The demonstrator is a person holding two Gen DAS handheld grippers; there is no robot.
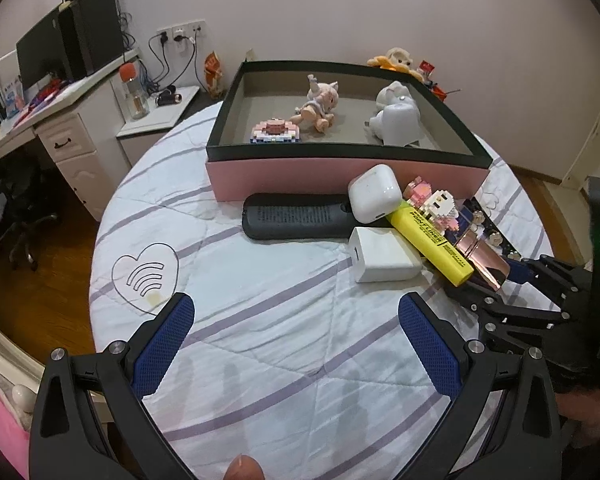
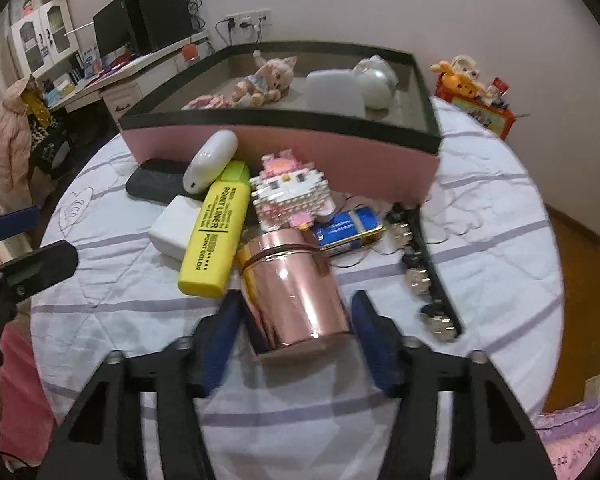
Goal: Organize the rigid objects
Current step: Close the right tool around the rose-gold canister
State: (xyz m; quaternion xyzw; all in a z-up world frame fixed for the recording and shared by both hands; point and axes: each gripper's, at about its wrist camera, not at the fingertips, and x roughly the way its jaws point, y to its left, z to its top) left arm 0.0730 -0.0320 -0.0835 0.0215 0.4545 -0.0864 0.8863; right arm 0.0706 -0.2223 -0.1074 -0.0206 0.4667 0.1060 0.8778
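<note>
Rose-gold cylinder [image 2: 296,288], between right gripper [image 2: 296,328] pads, untouched

Round table [image 1: 260,360] under striped white cloth, pink box [image 1: 340,176] at far edge, before it remote [image 1: 296,222], charger [image 1: 384,256], highlighter [image 1: 432,246], rose-gold tube [image 2: 296,292], black strip [image 2: 432,276]

The place is a home bedroom that doubles as a study. A round surface covered by a white quilted bedspread with lilac stripes [image 1: 284,320] fills the middle. Beside it stands a white desk with drawers [image 1: 66,136] bearing a dark flat monitor [image 1: 40,54] and black speakers [image 1: 90,28]. A white wall socket strip with plugged cables [image 1: 180,34] sits on the pale pink wall, a puffy pink jacket [image 2: 14,128] hangs at the side, and warm brown wooden flooring [image 1: 56,256] shows below.
</note>
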